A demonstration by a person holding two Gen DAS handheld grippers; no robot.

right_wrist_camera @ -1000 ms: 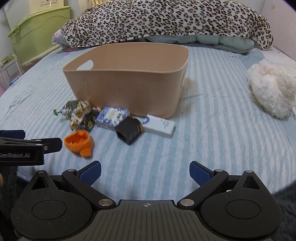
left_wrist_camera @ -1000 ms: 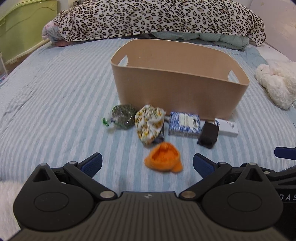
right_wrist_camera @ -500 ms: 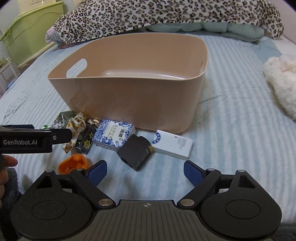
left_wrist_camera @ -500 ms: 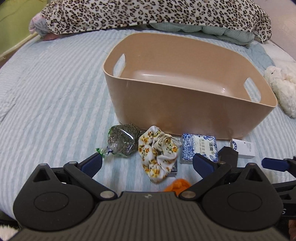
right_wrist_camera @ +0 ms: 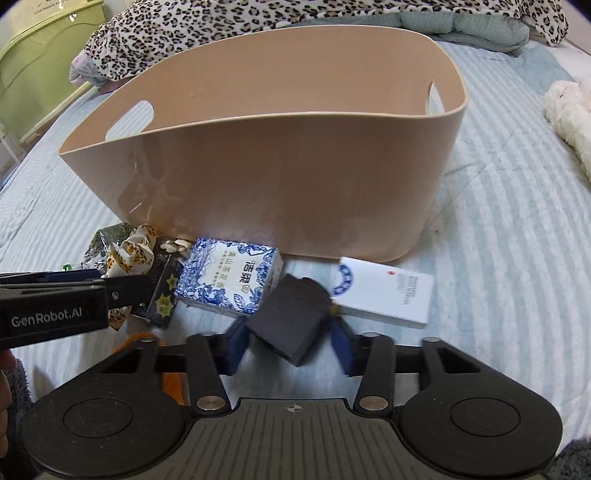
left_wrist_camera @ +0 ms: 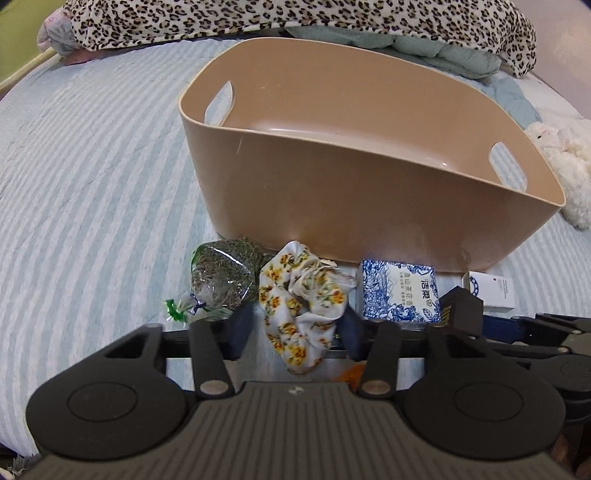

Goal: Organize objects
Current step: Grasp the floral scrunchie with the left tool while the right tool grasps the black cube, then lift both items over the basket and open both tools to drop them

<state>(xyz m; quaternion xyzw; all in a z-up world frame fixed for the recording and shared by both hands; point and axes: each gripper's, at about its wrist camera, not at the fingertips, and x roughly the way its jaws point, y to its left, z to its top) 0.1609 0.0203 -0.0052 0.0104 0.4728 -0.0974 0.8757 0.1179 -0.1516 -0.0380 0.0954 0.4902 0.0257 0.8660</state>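
Observation:
A tan plastic bin stands empty on the striped bed; it also shows in the right wrist view. Small items lie in a row before it. My left gripper has its jaws either side of a floral scrunchie, not clamped. A bag of dried herbs lies left of it, a blue-and-white box right. My right gripper has its jaws either side of a small black box, with small gaps. A white box lies beside it.
An orange cloth lies under the grippers, mostly hidden. A dark starred packet lies by the scrunchie. A white plush toy lies right of the bin. A leopard-print duvet is piled behind it. A green storage box stands far left.
Both grippers moved forward toward the row of items and narrowed their jaws. The left now brackets the scrunchie, the right the black box. The orange cloth slid under the grippers.

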